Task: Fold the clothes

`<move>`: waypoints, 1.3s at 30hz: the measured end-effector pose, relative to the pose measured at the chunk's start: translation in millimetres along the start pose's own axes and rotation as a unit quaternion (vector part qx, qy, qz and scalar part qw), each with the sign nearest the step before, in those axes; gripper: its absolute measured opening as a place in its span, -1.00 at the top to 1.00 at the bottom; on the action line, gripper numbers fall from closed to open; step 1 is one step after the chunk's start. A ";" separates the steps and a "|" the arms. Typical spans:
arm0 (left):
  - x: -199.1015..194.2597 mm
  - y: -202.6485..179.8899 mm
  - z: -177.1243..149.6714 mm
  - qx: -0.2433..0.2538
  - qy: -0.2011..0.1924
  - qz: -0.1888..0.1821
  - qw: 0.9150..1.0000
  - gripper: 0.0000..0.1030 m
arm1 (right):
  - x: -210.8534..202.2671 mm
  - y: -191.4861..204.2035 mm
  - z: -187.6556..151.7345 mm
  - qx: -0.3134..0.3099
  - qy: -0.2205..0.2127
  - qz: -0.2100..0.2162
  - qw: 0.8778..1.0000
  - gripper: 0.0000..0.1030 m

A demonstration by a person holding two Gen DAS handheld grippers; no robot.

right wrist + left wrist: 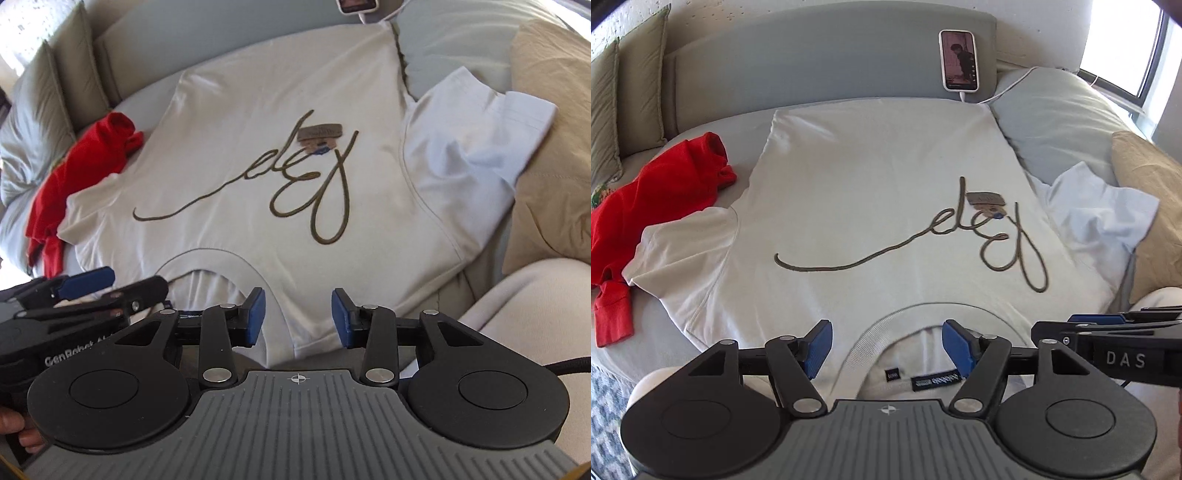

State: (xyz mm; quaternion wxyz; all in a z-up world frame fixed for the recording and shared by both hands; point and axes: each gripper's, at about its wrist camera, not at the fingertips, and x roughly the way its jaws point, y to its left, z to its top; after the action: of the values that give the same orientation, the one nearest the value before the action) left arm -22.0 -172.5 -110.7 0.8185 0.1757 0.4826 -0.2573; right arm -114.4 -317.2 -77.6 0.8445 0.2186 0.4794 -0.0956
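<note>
- The left gripper (886, 349) hangs spread wide over the collar, gripping nothing.
- The right gripper (298, 317) gapes empty above the near hem.
- The white T-shirt (871, 192) lies flat on the bed (701, 125), collar nearest.

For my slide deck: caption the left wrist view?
Open left gripper above collar of white T-shirt spread on bed, red garment beside.

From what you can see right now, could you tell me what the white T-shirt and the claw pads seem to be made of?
White T-shirt: probably matte cotton knit; soft creases, ribbed collar, raised script that looks embroidered. Pads of the left claw: seemingly blue rubber or soft plastic, finely textured; the exact material can't be told.
</note>
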 end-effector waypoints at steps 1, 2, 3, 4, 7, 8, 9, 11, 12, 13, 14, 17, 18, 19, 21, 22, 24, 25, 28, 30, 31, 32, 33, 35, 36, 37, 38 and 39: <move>2.8 1.0 1.3 -0.005 0.001 0.003 1.000 -0.20 | 4.3 5.1 1.7 -0.011 -0.006 0.000 1.000 0.24; 5.7 2.1 2.7 -0.010 0.001 0.006 1.000 -0.21 | 8.4 10.0 3.4 -0.022 -0.012 -0.001 1.000 0.25; 8.5 3.1 4.0 -0.016 0.002 0.008 1.000 -0.21 | 11.1 13.0 4.0 -0.032 -0.016 0.000 0.999 0.25; 11.3 4.2 5.4 -0.021 0.002 0.011 1.000 -0.20 | 16.2 14.0 3.1 -0.035 -0.006 -0.005 0.999 0.28; 8.4 8.4 -2.6 -0.034 0.012 0.005 0.999 -0.23 | 26.1 11.7 -4.2 -0.037 0.036 -0.019 0.999 0.27; 6.9 9.8 -5.8 -0.039 0.015 0.003 0.999 -0.23 | 24.9 10.5 -7.8 -0.038 0.044 -0.018 0.998 0.25; 5.2 11.1 -8.0 -0.044 0.022 -0.001 0.999 -0.21 | 23.0 9.5 -10.0 -0.038 0.061 -0.017 0.997 0.25; -1.9 12.2 -10.8 -0.049 0.021 -0.006 0.999 -0.21 | 16.7 1.4 -14.9 -0.012 0.085 -0.001 0.996 0.25; -6.8 11.3 -11.2 -0.049 0.013 -0.004 0.999 -0.22 | 9.5 -4.1 -16.3 0.007 0.076 0.014 0.997 0.25; -11.9 10.1 -11.2 -0.047 0.003 -0.002 0.999 -0.22 | 2.1 -9.5 -17.5 0.025 0.066 0.029 0.997 0.25; -17.1 8.9 -10.3 -0.046 -0.006 -0.001 0.999 -0.23 | -6.1 -13.8 -15.6 0.038 0.049 0.038 0.997 0.24; -31.1 6.3 -5.7 -0.047 -0.035 0.002 0.998 -0.30 | -34.2 -26.3 -5.5 0.076 -0.007 0.051 0.996 0.14; -35.0 5.7 -4.1 -0.049 -0.042 0.002 0.998 -0.32 | -43.1 -29.9 -1.1 0.087 -0.023 0.054 0.995 0.09; -38.7 5.3 -2.8 -0.052 -0.050 0.001 0.997 -0.32 | -50.0 -33.5 2.2 0.094 -0.035 0.055 0.993 0.05; -43.0 5.4 -0.9 -0.059 -0.059 -0.003 0.996 -0.32 | -64.7 -41.8 12.5 0.109 -0.061 0.052 0.991 0.04; -44.9 5.6 0.1 -0.063 -0.064 -0.006 0.996 -0.33 | -71.4 -47.1 16.3 0.116 -0.071 0.052 0.989 0.04; -46.0 6.0 1.1 -0.068 -0.068 -0.007 0.995 -0.34 | -86.0 -59.8 24.1 0.135 -0.098 0.053 0.985 0.04; -45.0 6.2 1.1 -0.070 -0.068 -0.007 0.995 -0.34 | -93.4 -66.8 27.5 0.146 -0.115 0.050 0.981 -0.03; -40.2 7.1 0.5 -0.075 -0.060 -0.009 0.995 -0.35 | -113.3 -95.2 37.6 0.186 -0.175 0.018 0.967 -0.32; -37.0 7.7 0.2 -0.078 -0.056 -0.010 0.995 -0.35 | -112.4 -115.1 45.4 0.207 -0.188 -0.006 0.960 -0.23; -35.4 8.0 0.0 -0.080 -0.053 -0.010 0.995 -0.34 | -111.6 -124.9 49.2 0.218 -0.194 -0.017 0.956 -0.09; -33.7 8.3 -0.2 -0.082 -0.051 -0.010 0.995 -0.34 | -107.7 -133.5 52.0 0.226 -0.195 -0.024 0.954 -0.04; -32.5 8.5 -0.5 -0.082 -0.049 -0.010 0.995 -0.35 | -101.6 -142.8 54.7 0.232 -0.192 -0.025 0.953 0.01; -30.9 9.3 -0.8 -0.083 -0.045 -0.009 0.995 -0.34 | -88.4 -154.9 59.3 0.238 -0.179 -0.029 0.954 0.06; -30.5 9.7 -0.6 -0.084 -0.045 -0.009 0.995 -0.34 | -81.8 -159.0 60.1 0.235 -0.173 -0.035 0.956 0.07; -30.1 10.0 -0.5 -0.084 -0.045 -0.009 0.995 -0.34 | -75.4 -162.9 61.1 0.233 -0.167 -0.041 0.957 0.09; -29.8 10.4 -0.3 -0.085 -0.044 -0.009 0.995 -0.34 | -70.0 -165.6 62.3 0.231 -0.163 -0.051 0.958 0.09; -29.3 10.3 -0.1 -0.085 -0.044 -0.009 0.995 -0.35 | -64.6 -167.6 63.4 0.227 -0.160 -0.058 0.959 0.10</move>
State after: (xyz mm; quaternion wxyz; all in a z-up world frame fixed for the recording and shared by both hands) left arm -27.8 -156.8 -84.5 0.8485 0.0900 0.4680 -0.2302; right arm -161.5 -498.0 -41.0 0.8311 0.3582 0.3160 -0.2847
